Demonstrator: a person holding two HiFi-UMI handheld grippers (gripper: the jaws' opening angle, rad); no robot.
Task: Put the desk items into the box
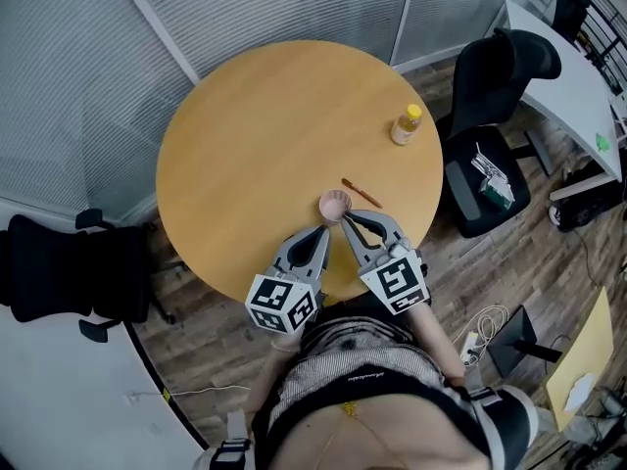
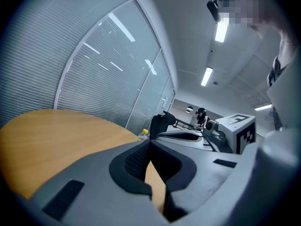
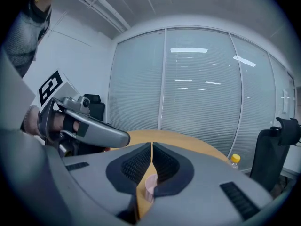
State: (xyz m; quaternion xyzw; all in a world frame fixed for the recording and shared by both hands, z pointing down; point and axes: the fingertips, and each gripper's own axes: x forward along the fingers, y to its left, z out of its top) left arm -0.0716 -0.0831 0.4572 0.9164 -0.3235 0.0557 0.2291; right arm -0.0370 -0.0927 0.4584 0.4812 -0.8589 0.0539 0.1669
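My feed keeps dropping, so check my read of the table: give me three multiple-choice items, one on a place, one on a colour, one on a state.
1. Where does the pink cup stand on the table?
A) at its far edge
B) near its near edge, just ahead of the right gripper
C) at its middle

2. What colour is the cap of the bottle?
A) yellow
B) blue
C) red

3. How do the right gripper's jaws stand?
A) wide apart
B) closed on the cup
C) together, with nothing gripped

Answers:
1 B: the head view shows the cup just beyond the gripper's tips.
2 A: the cap shows yellow in the head view and the right gripper view.
3 C: the right gripper view shows the jaws meeting, with the cup beyond them.
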